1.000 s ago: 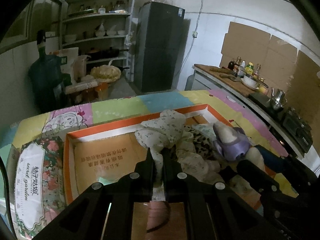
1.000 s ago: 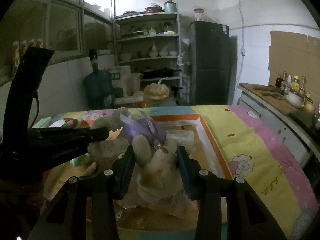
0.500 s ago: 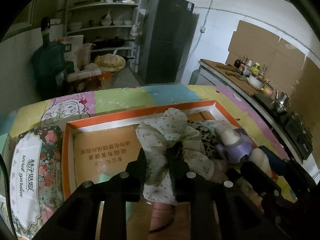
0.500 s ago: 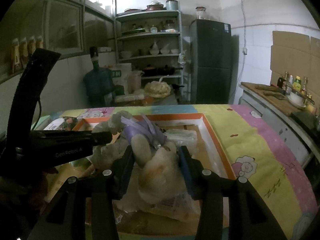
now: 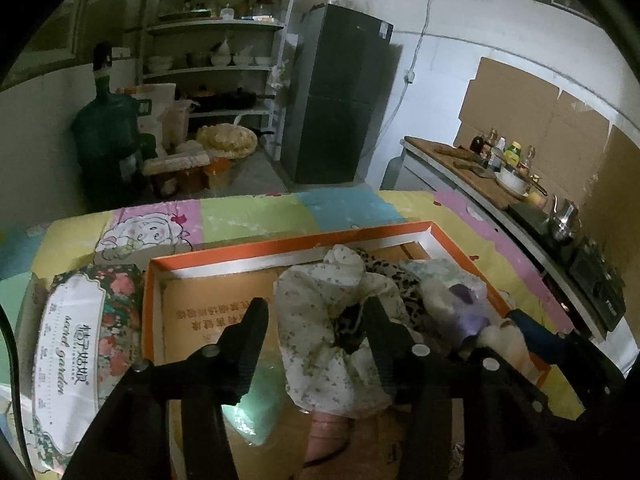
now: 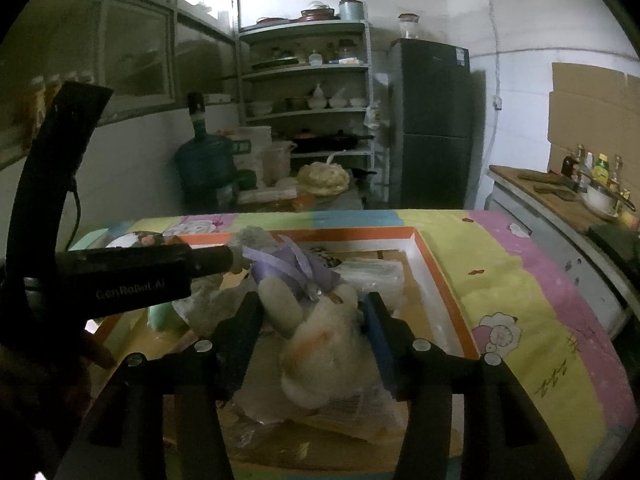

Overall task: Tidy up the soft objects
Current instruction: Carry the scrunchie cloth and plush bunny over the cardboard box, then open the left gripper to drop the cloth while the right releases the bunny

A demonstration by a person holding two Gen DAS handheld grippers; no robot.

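Now both soft things lie released in the orange-rimmed box: the left hand-held gripper has just been opening around the floral cloth bundle, the right hand-held gripper around the plush toy, neither pinched. Next, I judge, each must draw back cleanly without snagging fabric.

We see a tall dark grey refrigerator against the white back wall, just beside a white open shelf unit crowded with bowls and pots. To the left of the shelves stands a large blue-green plastic water jug. Along the right wall runs a wooden-topped counter with a cluster of condiment bottles and a shiny metal kettle. Flattened brown cardboard sheets cover the wall above it.
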